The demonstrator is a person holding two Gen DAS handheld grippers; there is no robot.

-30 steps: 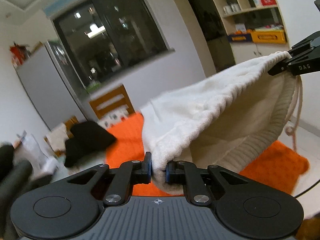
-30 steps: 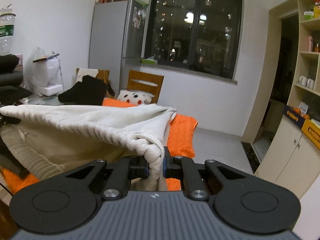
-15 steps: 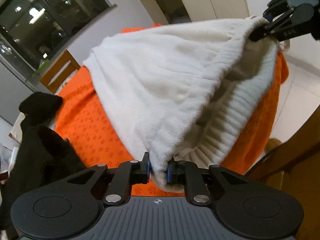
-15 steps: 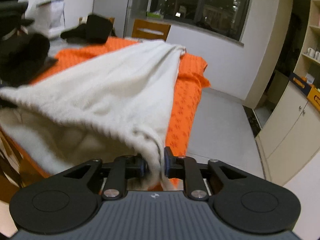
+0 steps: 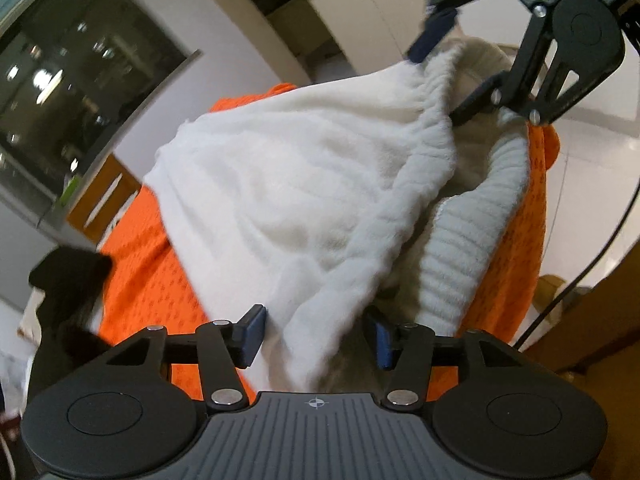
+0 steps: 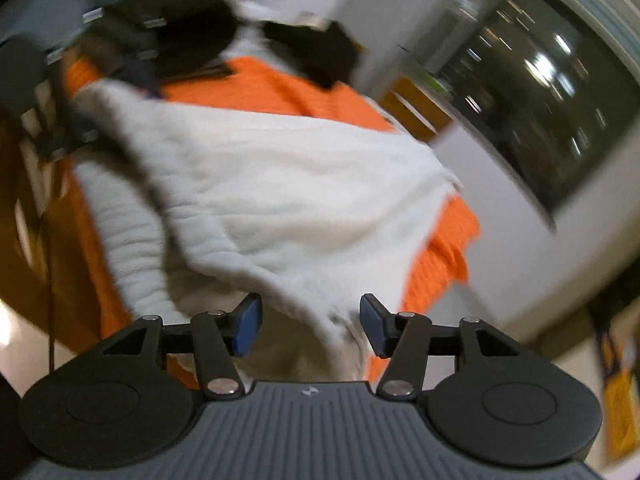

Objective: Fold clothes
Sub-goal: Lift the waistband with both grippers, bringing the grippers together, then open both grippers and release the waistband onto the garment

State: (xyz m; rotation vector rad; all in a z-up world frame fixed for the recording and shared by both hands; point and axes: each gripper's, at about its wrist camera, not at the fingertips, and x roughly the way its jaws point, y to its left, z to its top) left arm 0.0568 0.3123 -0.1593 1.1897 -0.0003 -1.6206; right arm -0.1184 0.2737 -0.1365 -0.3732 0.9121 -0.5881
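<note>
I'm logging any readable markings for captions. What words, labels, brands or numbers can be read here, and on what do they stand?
None can be read.
Small crosshair emblem on the ribbed grey body behind the open left gripper: a symbol, no letters.
Similar emblem behind the open right gripper: blurred, no letters.
White fleece garment and orange patterned cloth: no tags or print visible.

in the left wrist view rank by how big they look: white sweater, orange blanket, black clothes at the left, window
1. white sweater
2. orange blanket, partly hidden under it
3. window and black clothes: too close to rank, and the window is farther off.
</note>
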